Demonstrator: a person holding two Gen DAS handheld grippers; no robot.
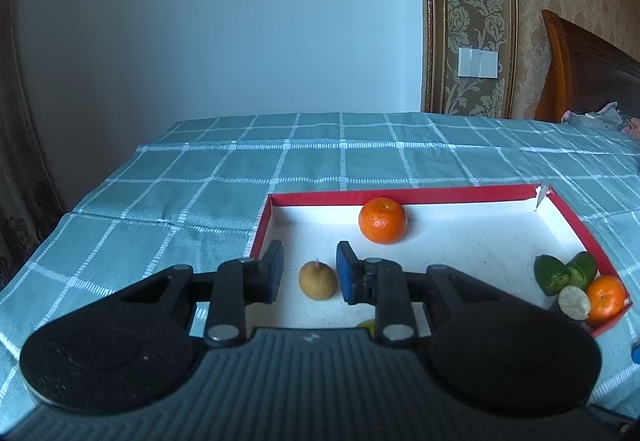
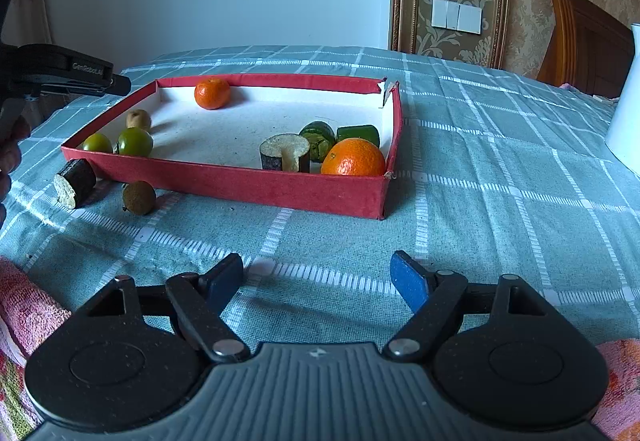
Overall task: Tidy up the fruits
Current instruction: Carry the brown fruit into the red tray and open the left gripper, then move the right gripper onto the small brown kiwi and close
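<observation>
A red box point(image 2: 256, 187) with a white floor lies on the checked cloth. It holds two oranges point(image 2: 212, 93) point(image 2: 353, 158), green pieces point(image 2: 319, 137), a dark-skinned white-cut piece point(image 2: 285, 152), two green fruits point(image 2: 135, 141) and a small tan fruit point(image 2: 138, 119). My left gripper point(image 1: 310, 268) is open above the box's left part, and the tan fruit point(image 1: 318, 280) sits between its blue pads without touching them. It also shows at the left in the right wrist view point(image 2: 116, 84). My right gripper point(image 2: 320, 281) is open and empty over the cloth in front of the box.
Outside the box's near left corner lie a dark cut piece point(image 2: 75, 183) and a small brown fruit point(image 2: 139, 197). A white object point(image 2: 626, 109) stands at the right edge. Pink cloth point(image 2: 24, 305) lies at the near left. The wall is behind the table.
</observation>
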